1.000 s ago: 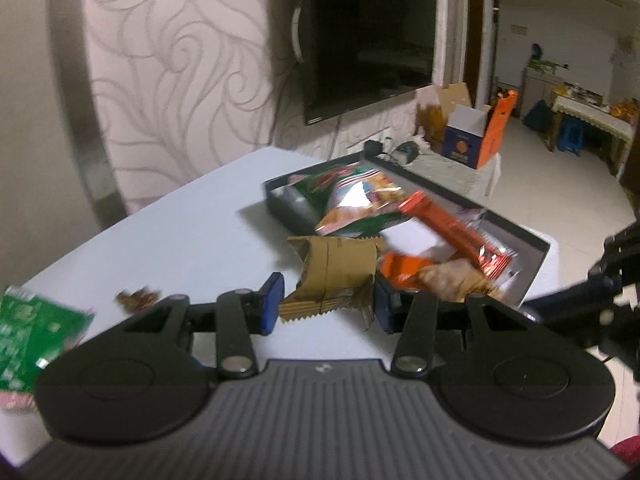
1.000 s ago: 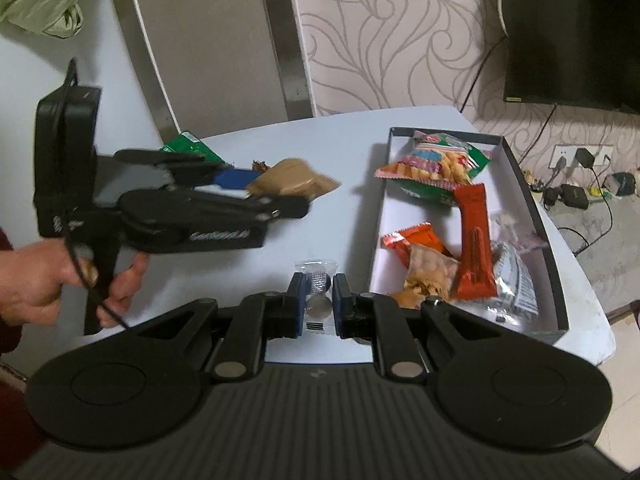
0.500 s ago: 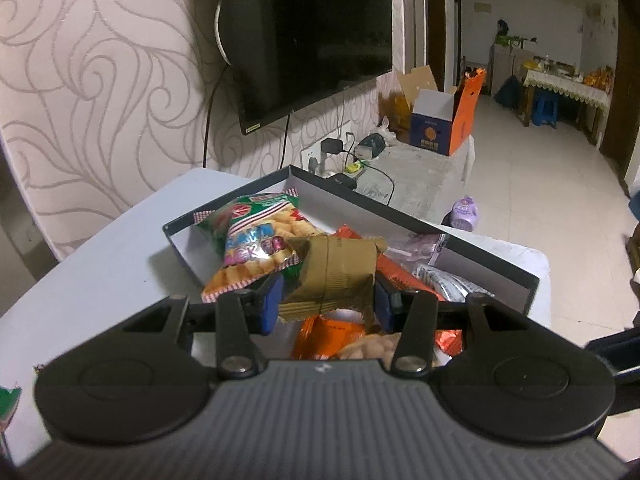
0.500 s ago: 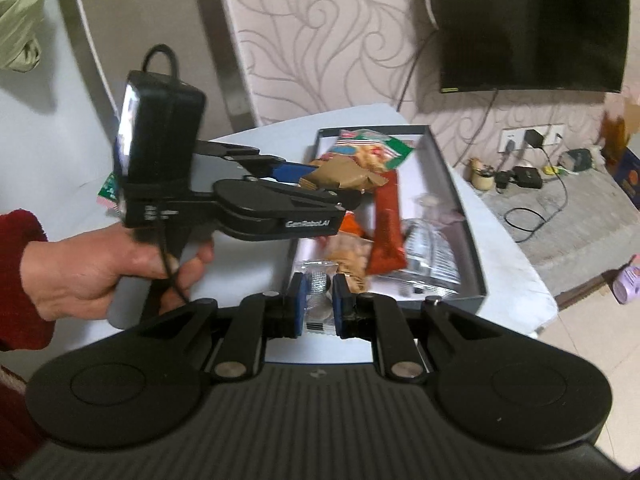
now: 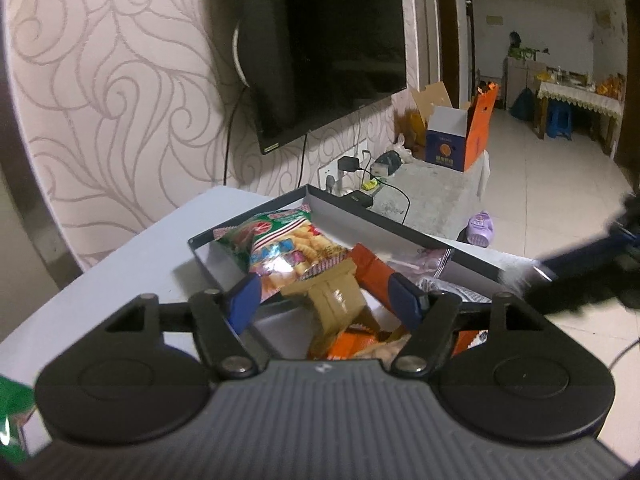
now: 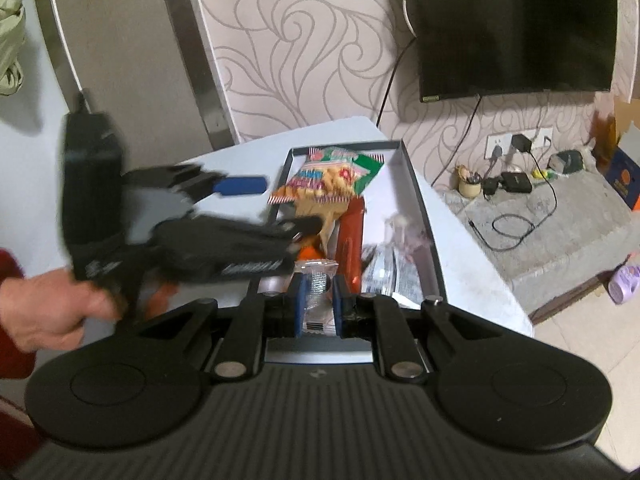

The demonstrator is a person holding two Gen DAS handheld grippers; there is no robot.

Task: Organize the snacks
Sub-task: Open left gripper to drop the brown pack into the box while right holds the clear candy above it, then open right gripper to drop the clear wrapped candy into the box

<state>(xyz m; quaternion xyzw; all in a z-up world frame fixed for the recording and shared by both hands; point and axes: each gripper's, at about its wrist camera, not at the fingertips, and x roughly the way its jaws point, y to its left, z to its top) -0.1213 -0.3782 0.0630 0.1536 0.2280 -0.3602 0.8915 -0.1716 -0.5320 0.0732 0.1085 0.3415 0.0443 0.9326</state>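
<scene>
My left gripper (image 5: pixel 325 294) hovers over the dark-rimmed box (image 5: pixel 360 216), and its jaws are opening. The brown snack packet (image 5: pixel 336 304) hangs loose between the blue pads (image 5: pixel 246 298), tilting down onto the snacks in the box. Inside lie a green and orange chips bag (image 5: pixel 288 248) and a red bar (image 5: pixel 372 270). In the right wrist view a hand (image 6: pixel 44 312) holds the left gripper (image 6: pixel 288 204) over the box (image 6: pixel 416 200). My right gripper (image 6: pixel 318 304) is shut on a small clear-wrapped snack (image 6: pixel 316 280) at the box's near end.
The box lies near the right edge of the white table (image 6: pixel 460 240). A green packet (image 5: pixel 8 412) lies on the table at the left. Beyond the edge are a low stone bench (image 6: pixel 560 216) with chargers, a wall TV (image 6: pixel 512 28) and a purple slipper (image 6: pixel 622 282).
The left gripper carried the brown packet across the table to above the box, then spread its jaws and let it go. The right gripper came closer to the box, still holding its clear packet.
</scene>
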